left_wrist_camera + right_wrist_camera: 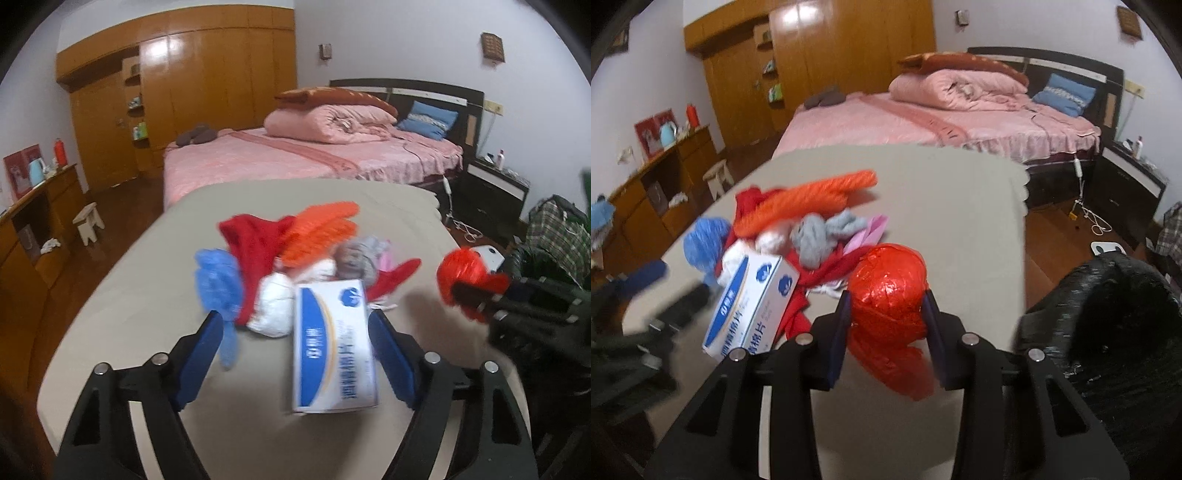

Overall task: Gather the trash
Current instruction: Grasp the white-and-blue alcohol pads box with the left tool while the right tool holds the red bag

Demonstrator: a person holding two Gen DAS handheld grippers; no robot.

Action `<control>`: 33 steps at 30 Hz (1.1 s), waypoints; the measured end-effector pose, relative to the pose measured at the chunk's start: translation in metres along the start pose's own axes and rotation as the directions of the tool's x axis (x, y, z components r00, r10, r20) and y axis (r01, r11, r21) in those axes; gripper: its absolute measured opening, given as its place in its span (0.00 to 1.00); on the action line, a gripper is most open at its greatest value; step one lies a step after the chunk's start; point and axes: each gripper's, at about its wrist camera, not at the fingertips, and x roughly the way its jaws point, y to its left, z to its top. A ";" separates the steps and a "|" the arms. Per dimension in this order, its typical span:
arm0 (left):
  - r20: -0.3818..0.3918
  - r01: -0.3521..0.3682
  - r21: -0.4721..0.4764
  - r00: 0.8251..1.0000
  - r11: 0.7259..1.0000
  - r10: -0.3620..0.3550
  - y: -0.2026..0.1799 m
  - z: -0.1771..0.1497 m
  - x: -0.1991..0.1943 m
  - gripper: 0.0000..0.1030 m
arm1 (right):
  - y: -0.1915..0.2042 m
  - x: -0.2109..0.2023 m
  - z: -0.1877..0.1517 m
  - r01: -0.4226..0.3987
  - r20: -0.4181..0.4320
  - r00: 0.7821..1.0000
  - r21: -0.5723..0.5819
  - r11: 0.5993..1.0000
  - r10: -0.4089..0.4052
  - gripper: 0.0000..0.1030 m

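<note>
Risk, right side: red foil ball point(886, 288) possibly slipping while being lifted — crinkled, springy wrap, rounded shape, loose foil tail hanging below between the fingers; grip sitting on the ball's sides only. Tail possibly snagging on the table point(960, 206) or dragging the red cloth point(827, 273) lying just beside it.

Risk, left side: box point(332, 347) sitting off-centre, close to the right-hand finger, with white wad point(273, 310) and blue bag point(218, 284) near the other finger; closing here possibly twisting the box askew or catching soft scraps along with it. Pile behind — orange glove point(317, 232), grey cloth point(354, 258) — possibly being nudged toward the far edge.

Risk, shared: both grippers working near each other over one small heap, so bumping being possible. Black bag point(1108, 332) waiting at the right, mouth partly slumped; drop possibly missing it.

Right gripper point(886, 306): narrowed, pads pressing both sides of the foil ball, holding it just above the table.

Left gripper point(295, 332): standing wide, straddling the box, pads not clearly pressing on it; nothing held.

Trash location: heaped mid-table, box nearest the front.
</note>
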 end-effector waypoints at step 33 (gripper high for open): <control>0.050 0.153 0.023 0.987 0.988 -0.154 -0.057 0.024 -0.029 0.53 | -0.057 -0.078 -0.014 0.083 0.087 0.992 0.113 0.990 -0.093 0.36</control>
